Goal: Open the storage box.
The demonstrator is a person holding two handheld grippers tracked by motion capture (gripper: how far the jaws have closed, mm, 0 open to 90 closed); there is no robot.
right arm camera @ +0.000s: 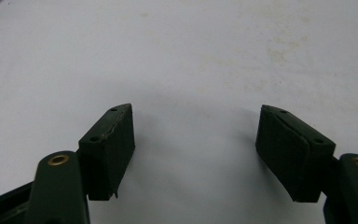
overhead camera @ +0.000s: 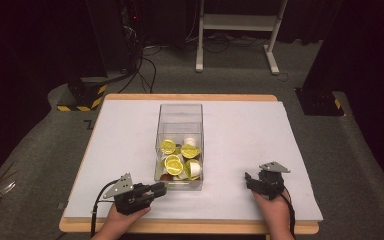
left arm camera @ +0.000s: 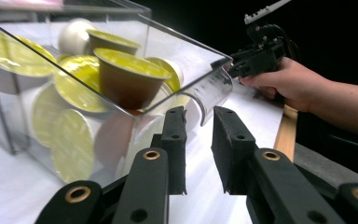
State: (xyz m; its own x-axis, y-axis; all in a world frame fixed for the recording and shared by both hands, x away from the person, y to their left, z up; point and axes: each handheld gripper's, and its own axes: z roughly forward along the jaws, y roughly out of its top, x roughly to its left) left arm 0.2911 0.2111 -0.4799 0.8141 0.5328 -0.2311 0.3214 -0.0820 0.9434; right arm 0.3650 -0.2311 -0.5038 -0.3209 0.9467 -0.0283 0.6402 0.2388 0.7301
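Wooden-edged bench [overhead camera: 190, 227] under a white sheet [overhead camera: 245, 145], with dark floor around it. At the sheet's middle, a clear box [overhead camera: 180, 112], long and narrow, open on top, running away from the near edge. Inside, heaped toward the near end, coffee pods [overhead camera: 174, 164] with yellow-green lids, some white-bodied, some brown, lying at all angles; far half of the box bare.

Left gripper [overhead camera: 159, 189] at the near left, held in a hand [overhead camera: 122, 220] coming from below, jaws pointing right toward the box's near left corner, just beside it. In the left gripper view, box wall [left arm camera: 200, 88] close ahead and to the left of the jaws, its rounded corner just beyond the tips; a brown pod [left arm camera: 128, 79] with yellow lid right behind the wall. Jaws slightly parted, a narrow gap between the pads [left arm camera: 226, 140], nothing in it, only white sheet showing through; no visible contact with the box.

Right gripper [overhead camera: 250, 181] at the near right, well apart from the box, held low in the other hand [overhead camera: 275, 210], jaws pointing left. In the right gripper view, pads [right arm camera: 112, 149] standing wide apart over bare sheet [right arm camera: 191, 60], nothing between them.
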